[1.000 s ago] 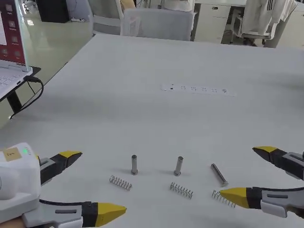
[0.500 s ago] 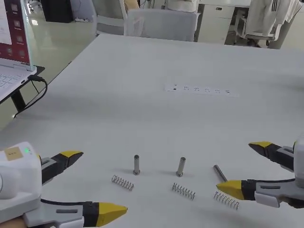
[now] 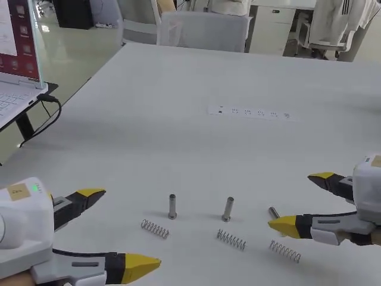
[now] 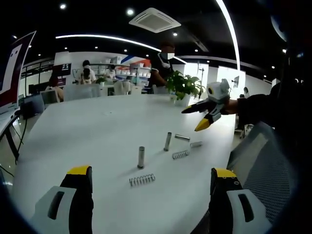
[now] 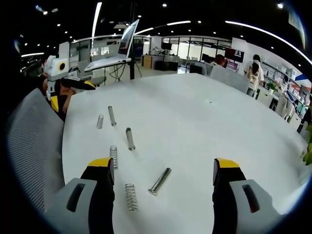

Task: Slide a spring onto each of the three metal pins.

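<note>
Though well beyond pins [image 3: 228, 209], pwr strip [image 3: 250, 112].

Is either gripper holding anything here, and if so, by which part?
Nothing is held: the left gripper and the right gripper are both open and empty.

Wide open toward 12 o'clock across the bare table [image 3: 196, 149], past a flat power strip [image 3: 250, 112]. Blocked low, near edge, by left upright pin [image 3: 172, 206] and middle upright pin [image 3: 228, 209]; passable between them. Littered at their 6 o'clock with springs [image 3: 231, 239]. Fenced at 10 o'clock by a laptop [image 3: 15, 53].
</note>
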`<control>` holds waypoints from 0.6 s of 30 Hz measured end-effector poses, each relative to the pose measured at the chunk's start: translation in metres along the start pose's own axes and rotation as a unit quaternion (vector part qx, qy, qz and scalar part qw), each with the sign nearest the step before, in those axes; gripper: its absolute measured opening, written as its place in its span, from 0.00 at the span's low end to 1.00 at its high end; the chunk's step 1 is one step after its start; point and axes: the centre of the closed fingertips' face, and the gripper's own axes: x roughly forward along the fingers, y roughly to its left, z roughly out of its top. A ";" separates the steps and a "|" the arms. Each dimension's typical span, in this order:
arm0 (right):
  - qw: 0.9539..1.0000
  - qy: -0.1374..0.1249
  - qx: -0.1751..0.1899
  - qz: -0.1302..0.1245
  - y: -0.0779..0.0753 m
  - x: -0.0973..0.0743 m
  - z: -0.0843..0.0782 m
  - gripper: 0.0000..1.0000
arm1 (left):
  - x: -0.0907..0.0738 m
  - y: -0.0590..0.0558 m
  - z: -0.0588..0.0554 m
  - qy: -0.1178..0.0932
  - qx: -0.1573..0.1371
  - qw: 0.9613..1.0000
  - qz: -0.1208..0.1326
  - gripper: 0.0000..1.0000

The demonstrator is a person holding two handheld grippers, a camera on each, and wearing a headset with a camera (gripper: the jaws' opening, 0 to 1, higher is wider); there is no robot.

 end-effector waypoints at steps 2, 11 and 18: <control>1.000 0.004 0.002 -0.001 -0.001 0.002 0.000 0.84 | 0.000 0.000 0.000 0.000 0.000 1.000 0.000 0.99; 1.000 0.027 0.009 -0.014 -0.008 0.010 -0.005 0.79 | 0.000 0.000 -0.001 -0.001 -0.001 1.000 0.000 0.99; 0.998 0.049 0.030 -0.021 -0.010 0.016 -0.011 0.68 | 0.001 -0.001 -0.002 0.000 -0.002 1.000 -0.002 0.98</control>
